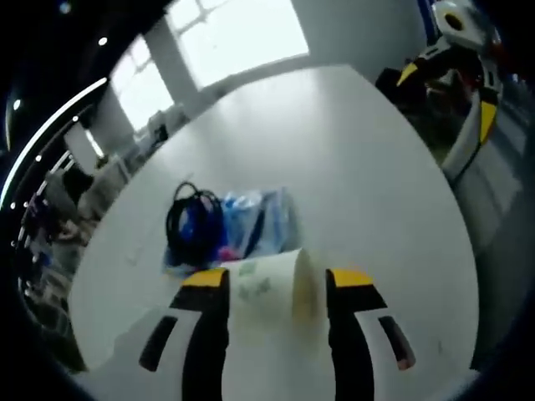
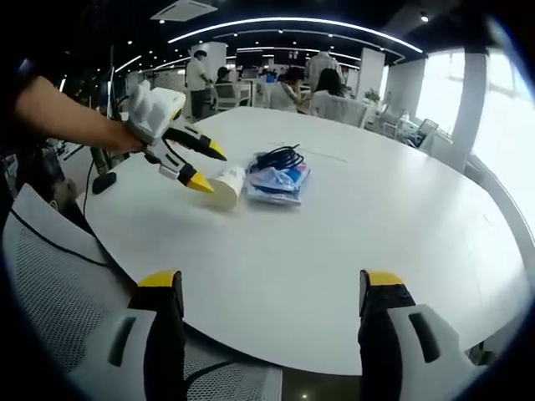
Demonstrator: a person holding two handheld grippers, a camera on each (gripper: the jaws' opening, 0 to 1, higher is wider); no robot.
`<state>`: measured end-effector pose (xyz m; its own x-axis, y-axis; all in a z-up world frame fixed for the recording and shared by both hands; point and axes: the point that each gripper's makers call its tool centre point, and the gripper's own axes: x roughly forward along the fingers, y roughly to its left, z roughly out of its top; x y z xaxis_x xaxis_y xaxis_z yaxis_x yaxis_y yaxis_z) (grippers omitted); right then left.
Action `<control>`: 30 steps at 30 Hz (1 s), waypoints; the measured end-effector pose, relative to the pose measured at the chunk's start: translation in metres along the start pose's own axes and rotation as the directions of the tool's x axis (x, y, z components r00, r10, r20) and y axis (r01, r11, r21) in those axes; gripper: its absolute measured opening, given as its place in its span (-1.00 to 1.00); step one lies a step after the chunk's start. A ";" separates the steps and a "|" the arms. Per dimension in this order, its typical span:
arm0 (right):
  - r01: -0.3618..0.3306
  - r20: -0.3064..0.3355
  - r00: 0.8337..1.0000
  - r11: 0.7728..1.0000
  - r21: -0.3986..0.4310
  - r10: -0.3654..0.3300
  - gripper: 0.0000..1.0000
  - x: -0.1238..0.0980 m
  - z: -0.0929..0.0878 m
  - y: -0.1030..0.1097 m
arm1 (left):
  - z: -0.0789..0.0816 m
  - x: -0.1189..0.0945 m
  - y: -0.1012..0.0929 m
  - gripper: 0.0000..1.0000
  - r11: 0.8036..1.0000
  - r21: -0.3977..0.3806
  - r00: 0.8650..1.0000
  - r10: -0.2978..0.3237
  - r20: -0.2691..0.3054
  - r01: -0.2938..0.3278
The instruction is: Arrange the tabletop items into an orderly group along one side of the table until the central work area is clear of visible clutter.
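Left hand-held gripper [image 2: 205, 167] pinches a pale cup [image 2: 227, 185] lying on its side, touching the clear bag [image 2: 280, 181] topped by a black cable coil [image 2: 280, 156], mid-bench [image 2: 376, 251]. Squeeze too hard: cup may buckle or slip. Right hand-held gripper [image 2: 272, 288] spread, idle over the near edge.

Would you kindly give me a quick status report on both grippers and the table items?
Left gripper shut on paper cup. Right gripper open, holding nothing. Black cable and blue plastic packet bunched beside cup on white table.
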<state>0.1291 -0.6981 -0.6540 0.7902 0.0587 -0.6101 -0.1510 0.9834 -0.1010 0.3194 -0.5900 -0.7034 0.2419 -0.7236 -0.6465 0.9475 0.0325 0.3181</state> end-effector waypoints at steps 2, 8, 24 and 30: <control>0.002 -0.003 1.000 1.000 0.000 -0.002 0.70 0.000 -0.001 -0.001 | -0.001 0.003 0.000 -0.25 1.000 0.002 1.000 -0.003 -0.007 0.003; 0.008 -0.010 1.000 1.000 0.002 -0.008 0.69 0.001 -0.002 -0.002 | -0.006 0.010 0.000 -0.38 1.000 0.012 1.000 0.004 -0.027 -0.004; 0.005 -0.023 1.000 1.000 0.006 -0.004 0.66 -0.009 -0.015 -0.009 | 0.001 0.004 0.017 -0.78 0.989 0.071 0.991 0.130 -0.042 -0.126; 0.014 -0.018 1.000 1.000 0.003 -0.014 0.67 -0.010 -0.015 -0.011 | 0.004 -0.003 0.029 -0.87 0.987 0.027 0.987 0.158 -0.024 -0.157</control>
<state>0.1143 -0.7124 -0.6586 0.7814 0.0417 -0.6226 -0.1379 0.9846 -0.1072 0.3456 -0.5896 -0.6899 0.3931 -0.6927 -0.6046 0.8918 0.1272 0.4341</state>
